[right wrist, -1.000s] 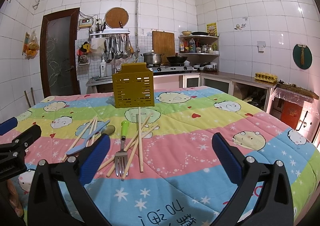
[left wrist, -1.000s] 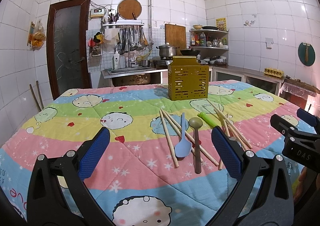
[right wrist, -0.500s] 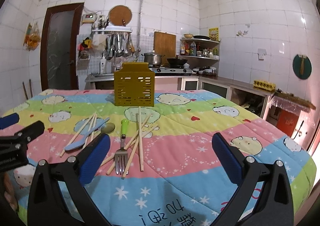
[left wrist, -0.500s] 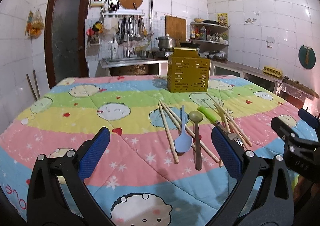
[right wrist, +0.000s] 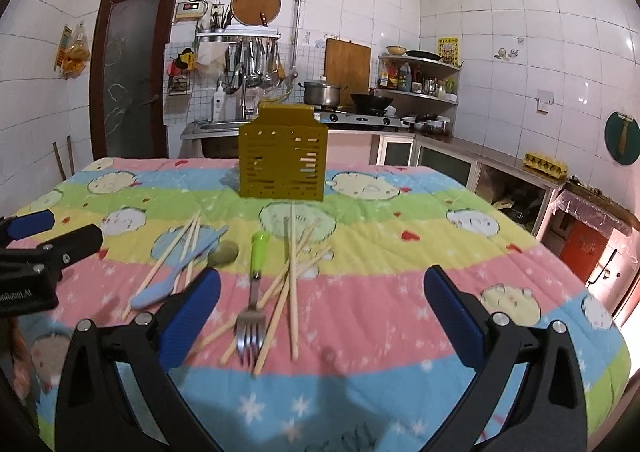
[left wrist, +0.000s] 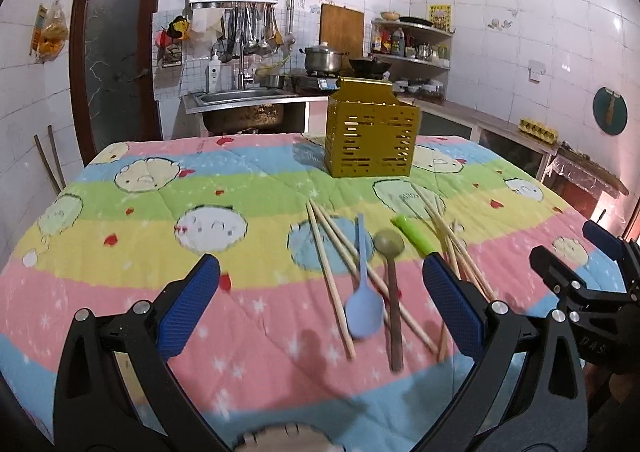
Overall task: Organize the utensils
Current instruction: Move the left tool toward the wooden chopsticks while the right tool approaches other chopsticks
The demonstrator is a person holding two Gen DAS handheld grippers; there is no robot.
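A yellow slotted utensil holder stands upright at the far middle of the table; it also shows in the right wrist view. Loose utensils lie in front of it: a blue spoon, a brown spoon, several wooden chopsticks and a green-handled fork. My left gripper is open and empty, above the table just short of the spoons. My right gripper is open and empty, just short of the fork and chopsticks.
The table wears a striped cartoon quilt. Behind it are a sink, a stove with pots and shelves. Each gripper shows at the edge of the other's view.
Both grippers have moved forward and tilted down toward the utensils, which now look closer. Both stay open. Nothing on the table has moved.
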